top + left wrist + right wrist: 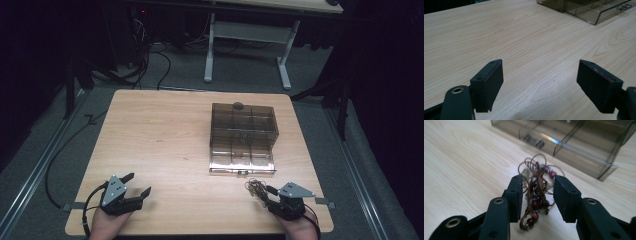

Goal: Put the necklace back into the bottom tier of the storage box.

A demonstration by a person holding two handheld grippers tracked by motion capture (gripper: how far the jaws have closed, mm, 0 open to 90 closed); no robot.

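Black right gripper [537,195] stands partly open, gripping nothing; the beaded cord bracelet [537,195] lies between its jaws, loops spilling toward twelve o'clock.

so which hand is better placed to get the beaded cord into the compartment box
Right. The right gripper already straddles the beaded cord, jaws open, just before the compartment box. The left gripper sits open over bare table, far off.

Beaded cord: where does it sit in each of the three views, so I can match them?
High view: beaded cord lies low right on the table, at the right gripper.
Left gripper view: out of frame.
Right gripper view: centre, between the open jaws.
Shared landmark: the smoked plastic compartment box.
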